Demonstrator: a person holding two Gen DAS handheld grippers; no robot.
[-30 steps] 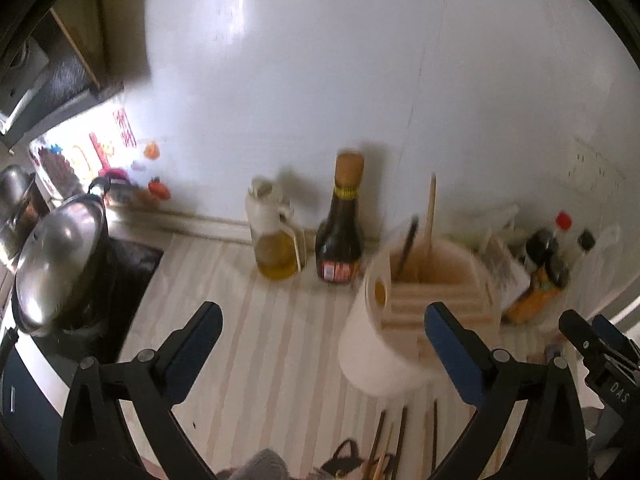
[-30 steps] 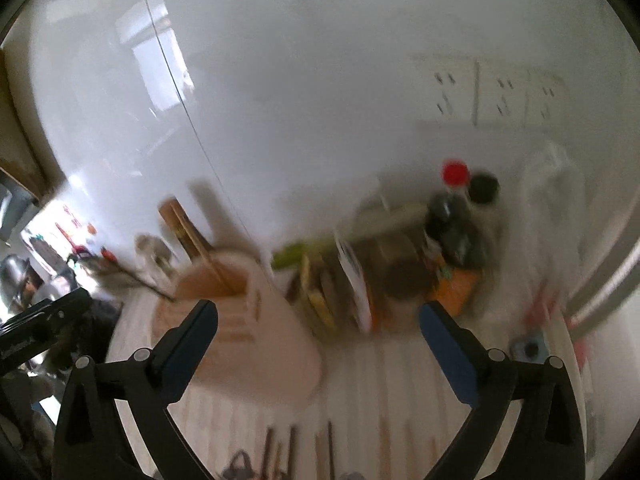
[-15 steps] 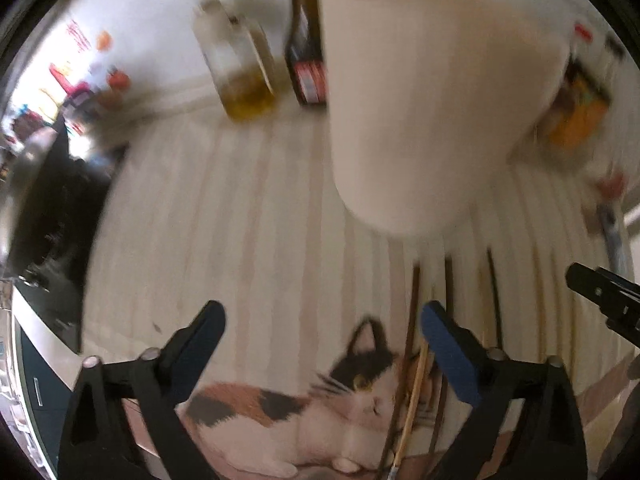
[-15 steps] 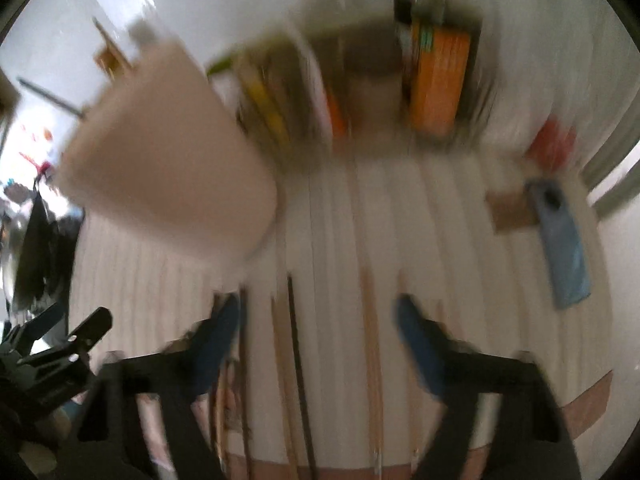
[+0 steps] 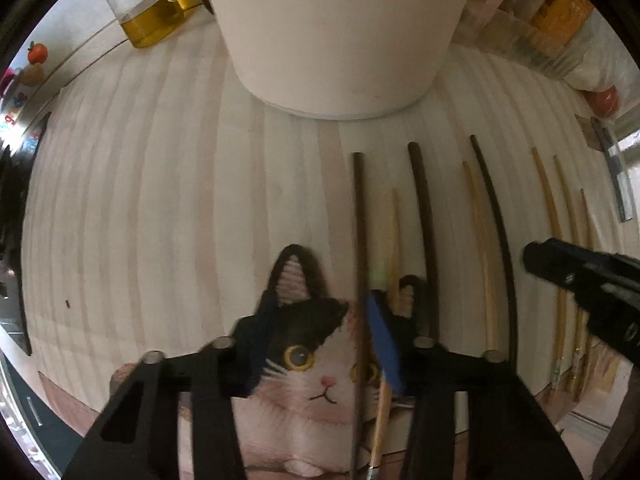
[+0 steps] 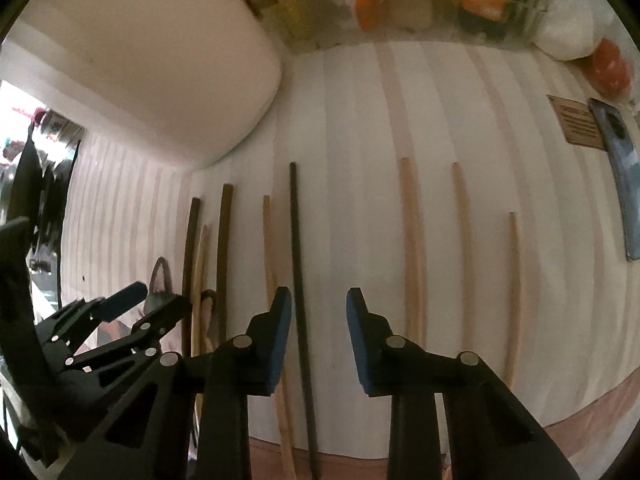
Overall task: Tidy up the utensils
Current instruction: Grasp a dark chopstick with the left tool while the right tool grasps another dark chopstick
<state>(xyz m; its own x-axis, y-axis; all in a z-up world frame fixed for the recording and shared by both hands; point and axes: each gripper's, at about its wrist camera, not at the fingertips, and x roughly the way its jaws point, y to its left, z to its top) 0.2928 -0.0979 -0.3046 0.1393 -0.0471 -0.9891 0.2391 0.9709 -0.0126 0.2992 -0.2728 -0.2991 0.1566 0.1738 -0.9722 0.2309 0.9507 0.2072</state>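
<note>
While chopsticks (image 6: 298, 280) lay in a row before the white holder (image 5: 340, 32), the left hand-held gripper (image 5: 320, 336) and right hand-held gripper (image 6: 318, 328) hung over them, jaws apart.

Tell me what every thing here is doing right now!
Left gripper: open, low over the cat mat.
Right gripper: open, around a dark chopstick.
Chopsticks: lying flat in a row on the mat.
Holder: standing upright behind them.
Oil jug: partly full.
Phone: lying flat.
</note>
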